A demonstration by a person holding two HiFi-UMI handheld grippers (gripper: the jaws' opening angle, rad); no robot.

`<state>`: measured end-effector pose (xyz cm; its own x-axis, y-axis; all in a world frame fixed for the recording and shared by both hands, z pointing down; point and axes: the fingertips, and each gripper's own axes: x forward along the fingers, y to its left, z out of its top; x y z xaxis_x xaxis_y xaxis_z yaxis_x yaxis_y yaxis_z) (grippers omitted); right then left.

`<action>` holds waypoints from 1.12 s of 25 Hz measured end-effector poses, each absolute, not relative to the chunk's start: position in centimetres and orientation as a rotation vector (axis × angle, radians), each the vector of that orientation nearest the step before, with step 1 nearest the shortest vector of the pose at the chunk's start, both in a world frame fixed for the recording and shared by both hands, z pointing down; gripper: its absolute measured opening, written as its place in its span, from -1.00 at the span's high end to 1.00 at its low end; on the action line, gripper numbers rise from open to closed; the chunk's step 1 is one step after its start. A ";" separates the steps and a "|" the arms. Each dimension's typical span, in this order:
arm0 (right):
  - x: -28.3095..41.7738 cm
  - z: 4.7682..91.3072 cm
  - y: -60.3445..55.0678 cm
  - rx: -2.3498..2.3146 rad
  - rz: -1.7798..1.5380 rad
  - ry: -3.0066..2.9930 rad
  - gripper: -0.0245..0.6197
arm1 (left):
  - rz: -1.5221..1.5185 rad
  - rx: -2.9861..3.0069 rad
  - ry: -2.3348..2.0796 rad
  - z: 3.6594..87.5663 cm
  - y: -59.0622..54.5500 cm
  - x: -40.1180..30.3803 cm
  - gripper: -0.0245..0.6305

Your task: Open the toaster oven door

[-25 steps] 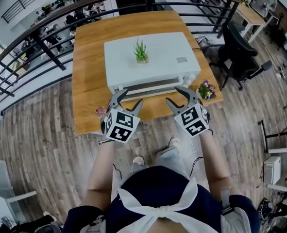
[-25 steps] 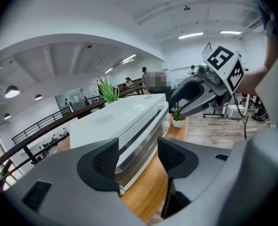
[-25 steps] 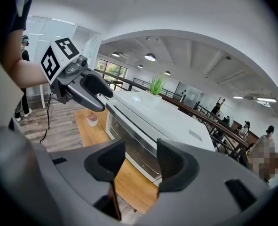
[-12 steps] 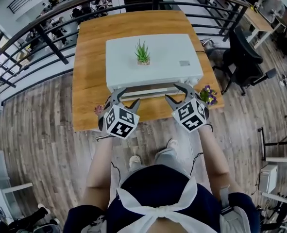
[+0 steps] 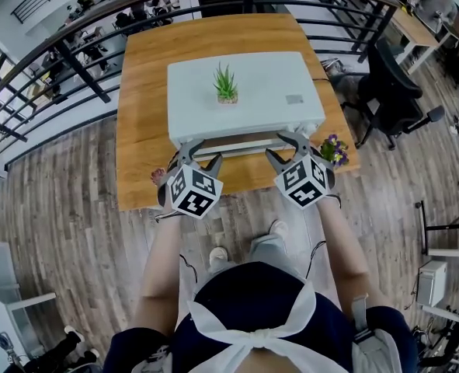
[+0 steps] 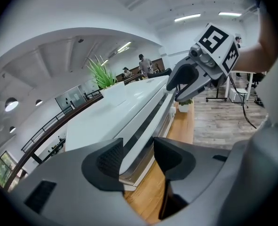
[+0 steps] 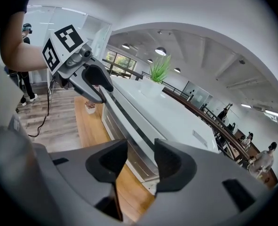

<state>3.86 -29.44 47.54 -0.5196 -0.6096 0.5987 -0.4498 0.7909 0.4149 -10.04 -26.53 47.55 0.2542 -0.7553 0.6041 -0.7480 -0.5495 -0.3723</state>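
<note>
Now, nearest in the head view: a person in a dark top with white tied straps (image 5: 252, 317), both forearms stretched forward over the grey-brown wood-plank floor (image 5: 66, 208).

Against a second ago: both arms a little lower and further in toward the oven's front edge. On both sides the jaws have just been closing and stand narrower than before. Door (image 7: 117, 126) as before, shut.

Next out, the left hand-held gripper (image 5: 202, 155), grey with dark pads and a marker cube: released, jaws narrowed but apart, straddling the left end of the long white bar handle (image 5: 237, 140). In the left gripper view (image 6: 138, 157), bar (image 6: 143, 126) between the pads, one pad at its edge, a gap on the other side, no clamping.

Level with it, the right hand-held gripper (image 5: 282, 148): likewise released, jaws apart at the handle's right end. In the right gripper view (image 7: 141, 159), bar (image 7: 129, 114) running into the gap, pads not pressing.

Beyond the jaws, the white box-shaped toaster oven (image 5: 245, 92), in the middle of the light-brown wooden surface (image 5: 144, 92), front toward the person. On its top, a small green spiky potted plant (image 5: 226, 84), upright. Near the right front corner, a small pot of purple flowers (image 5: 332, 148).

Farthest, a dark metal railing (image 5: 80, 70) curving behind the surface.
</note>
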 end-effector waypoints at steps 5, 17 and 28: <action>4.0 47.6 -29.3 0.786 -0.257 -2.200 0.38 | -1.195 -2.491 1.473 47.6 -26.2 -10.0 0.28; 4.3 47.7 -28.5 0.810 -0.224 -2.219 0.47 | -1.168 -2.510 1.468 47.8 -25.2 -9.8 0.30; 4.7 48.0 -27.5 0.822 -0.214 -2.220 0.45 | -1.135 -2.547 1.465 48.0 -24.1 -9.5 0.31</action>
